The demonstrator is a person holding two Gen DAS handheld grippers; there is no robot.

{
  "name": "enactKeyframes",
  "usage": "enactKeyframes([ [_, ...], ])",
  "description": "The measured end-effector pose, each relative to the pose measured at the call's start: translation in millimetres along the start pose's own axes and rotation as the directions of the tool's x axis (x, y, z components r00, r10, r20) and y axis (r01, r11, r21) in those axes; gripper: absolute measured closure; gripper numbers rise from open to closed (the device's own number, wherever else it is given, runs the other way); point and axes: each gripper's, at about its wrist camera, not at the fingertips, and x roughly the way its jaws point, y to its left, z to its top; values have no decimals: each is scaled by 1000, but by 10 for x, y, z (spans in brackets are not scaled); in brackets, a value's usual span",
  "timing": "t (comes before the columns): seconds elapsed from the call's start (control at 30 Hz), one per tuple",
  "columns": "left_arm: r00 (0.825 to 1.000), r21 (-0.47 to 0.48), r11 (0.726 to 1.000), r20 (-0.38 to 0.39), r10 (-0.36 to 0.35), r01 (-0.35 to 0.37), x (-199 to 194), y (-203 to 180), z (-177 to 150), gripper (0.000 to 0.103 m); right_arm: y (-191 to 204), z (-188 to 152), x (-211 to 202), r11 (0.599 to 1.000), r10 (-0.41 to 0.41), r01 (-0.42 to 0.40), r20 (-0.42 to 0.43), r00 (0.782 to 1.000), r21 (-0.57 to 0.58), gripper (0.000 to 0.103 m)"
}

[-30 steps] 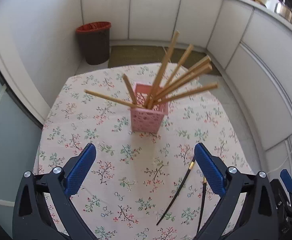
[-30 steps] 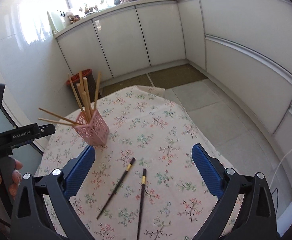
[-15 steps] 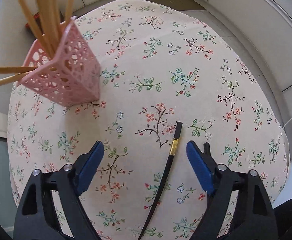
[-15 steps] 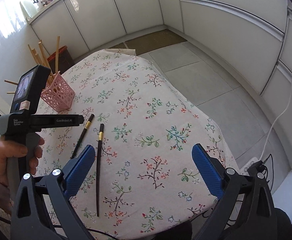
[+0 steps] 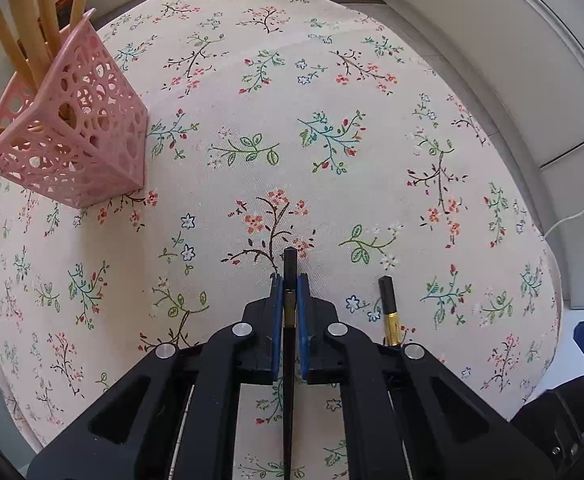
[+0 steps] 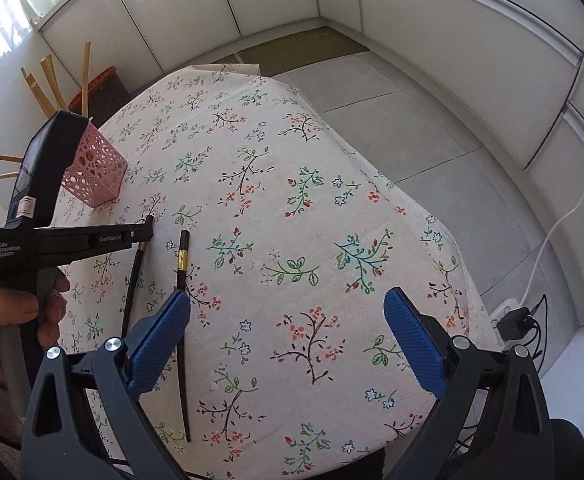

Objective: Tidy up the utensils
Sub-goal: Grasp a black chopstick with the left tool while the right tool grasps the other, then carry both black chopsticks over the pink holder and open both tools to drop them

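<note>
We're pinching the slim black chopstick with the gold band in the left gripper, jaws clamped near its thick end. It's light, stiff and slick, lying mid-worktop. Right gripper is hanging with jaws apart.

Floral-clothed table, pink basket, two black chopsticks

Left gripper: "GenRobot.AI" on finger arm; "Data Acquisition System", blurred, on body.
</note>
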Motion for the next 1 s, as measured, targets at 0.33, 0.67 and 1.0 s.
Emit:
enactKeyframes([
  [0.33, 989, 14, 1000, 149, -20, 18, -819, 47, -243, 97, 517, 298, 511, 998, -38, 32, -99, 994, -55, 8],
  [0.67, 947, -55, 997, 316, 64, -49, -1435, 313, -424, 97, 957, 276, 985, 987, -133, 110, -217, 967, -115, 23],
  [1.0, 905, -83, 993, 411, 112, -86, -1802, 418, -576, 97, 1131, 199, 822, 987, -89, 56, -229, 969, -149, 96],
])
